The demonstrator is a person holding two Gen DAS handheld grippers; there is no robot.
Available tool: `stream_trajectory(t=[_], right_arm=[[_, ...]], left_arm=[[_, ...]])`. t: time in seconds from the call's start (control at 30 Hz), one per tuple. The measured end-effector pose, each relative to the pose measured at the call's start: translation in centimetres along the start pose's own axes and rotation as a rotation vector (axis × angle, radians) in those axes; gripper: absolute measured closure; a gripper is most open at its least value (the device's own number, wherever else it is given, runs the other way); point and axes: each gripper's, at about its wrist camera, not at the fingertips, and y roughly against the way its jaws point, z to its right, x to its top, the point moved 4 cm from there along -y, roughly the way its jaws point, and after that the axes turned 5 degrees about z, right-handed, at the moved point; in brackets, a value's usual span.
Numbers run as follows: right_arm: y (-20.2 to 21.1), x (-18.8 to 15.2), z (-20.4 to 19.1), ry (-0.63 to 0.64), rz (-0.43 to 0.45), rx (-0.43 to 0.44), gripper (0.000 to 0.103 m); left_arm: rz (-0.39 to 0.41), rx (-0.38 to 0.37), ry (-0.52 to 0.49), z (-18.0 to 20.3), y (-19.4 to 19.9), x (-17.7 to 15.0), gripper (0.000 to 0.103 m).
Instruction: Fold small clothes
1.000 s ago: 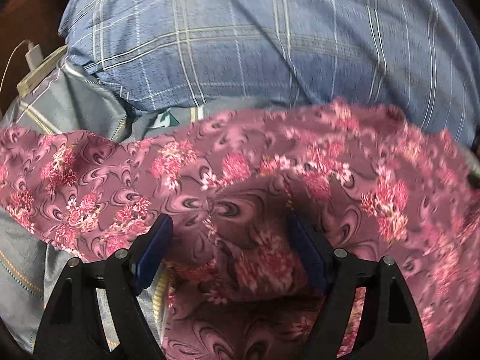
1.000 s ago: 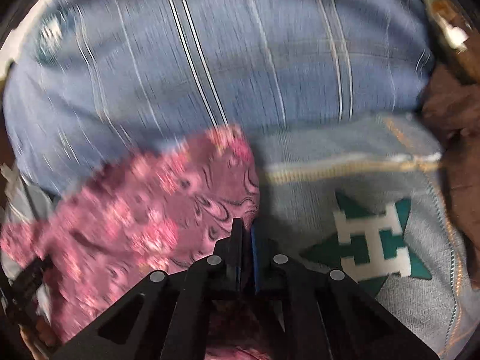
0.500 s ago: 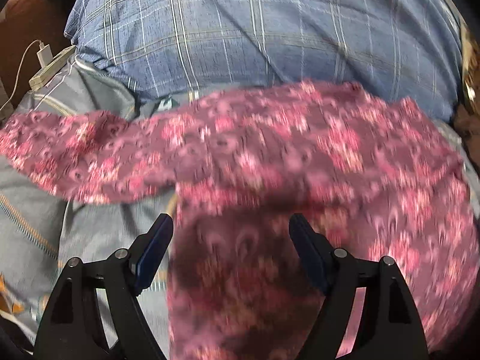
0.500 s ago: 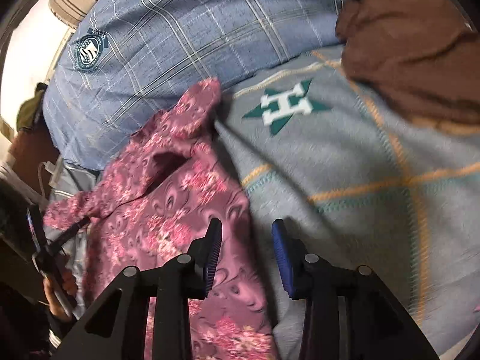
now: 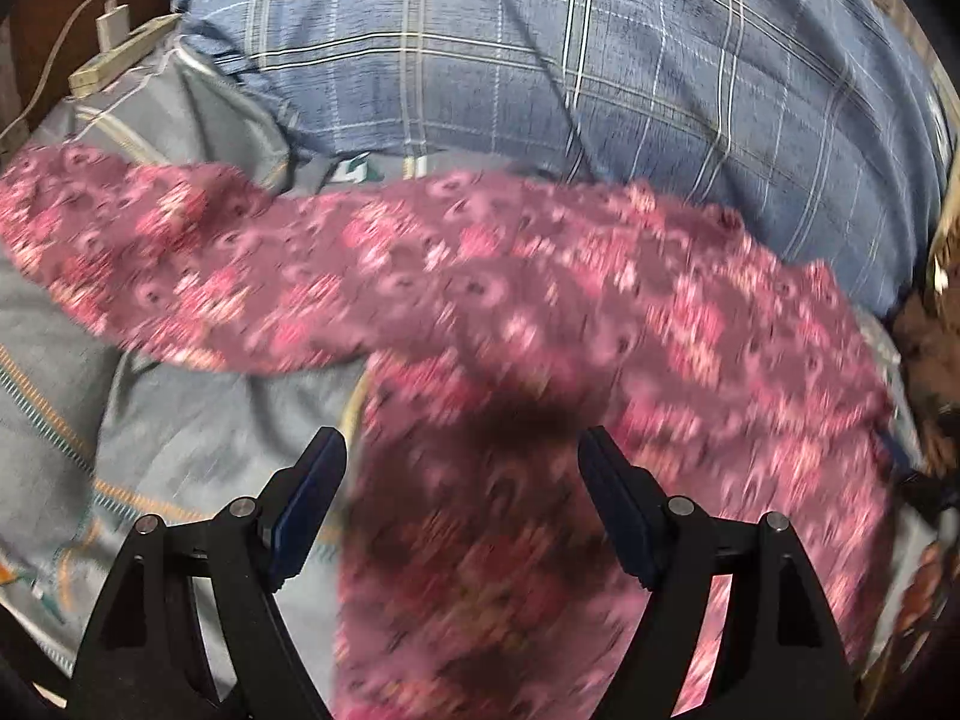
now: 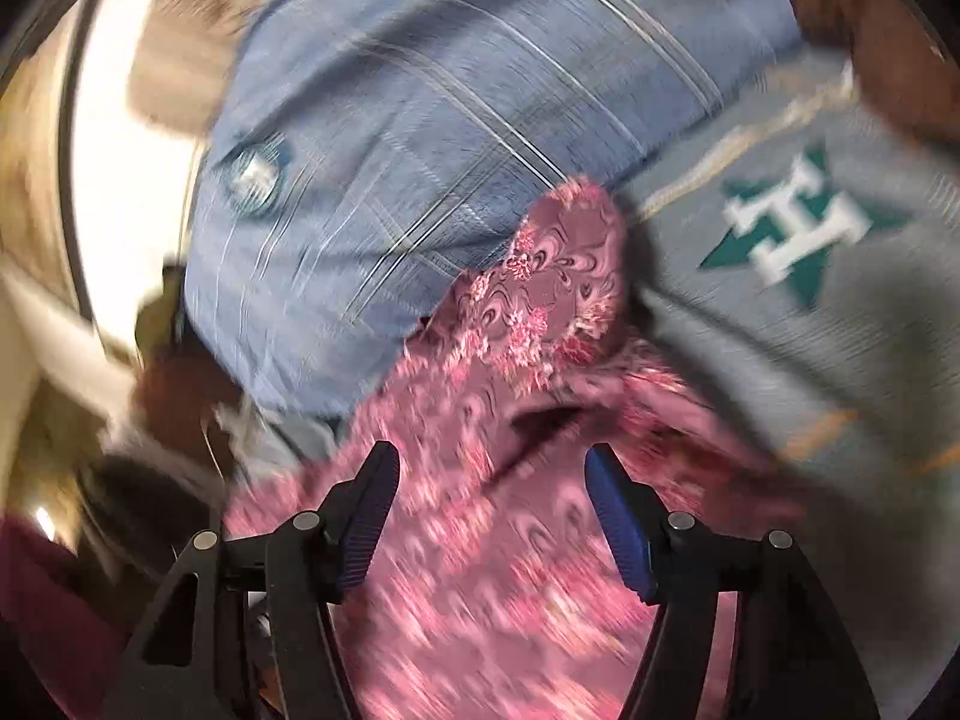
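Note:
A pink floral garment (image 5: 540, 312) lies spread on a grey bedsheet (image 5: 180, 432), one sleeve reaching left, below a blue plaid pillow (image 5: 570, 60). My left gripper (image 5: 462, 498) is open and empty, its jaws wide apart above the garment's lower body. In the right wrist view the same garment (image 6: 540, 312) runs from the pillow (image 6: 390, 150) down under my right gripper (image 6: 489, 516), which is open and empty above the cloth. Both views are motion-blurred.
A white charger and power strip (image 5: 114, 42) sit at the bed's far left corner. The grey sheet carries a green star logo (image 6: 792, 228). Brown cloth (image 6: 888, 18) lies at the right. A bright wall (image 6: 126, 138) stands to the left.
My right gripper let go of the garment's edge and opened wide, swinging over the cloth. My left gripper stayed open and drew back; the garment now lies flatter with the sleeve spread left.

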Motion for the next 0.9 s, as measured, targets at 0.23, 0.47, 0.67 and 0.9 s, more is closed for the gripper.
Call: stream_trajectory(t=[0.23,0.47,0.67,0.9], right_arm=[[0.3,3.4,0.6,0.072,0.18,-0.108,0.1],[-0.5,2.8,2.2,0.208,-0.008,-0.266,0.09],[5.1,-1.3,0.0,0.277,0.04,-0.149,0.071],[6.4,-3.5,3.2,0.23,-0.014,-0.214,0.078]], left_arm=[[-0.08,0.072,-0.029,2.0,-5.3,1.7,0.023],[-0.126,0.048,0.028,0.1,-5.4,0.9,0.019],[-0.074,0.012,-0.072,0.1,-0.4,-2.2,0.02],[-0.109,0.038,-0.222,1.7,-0.2,-6.7,0.019]])
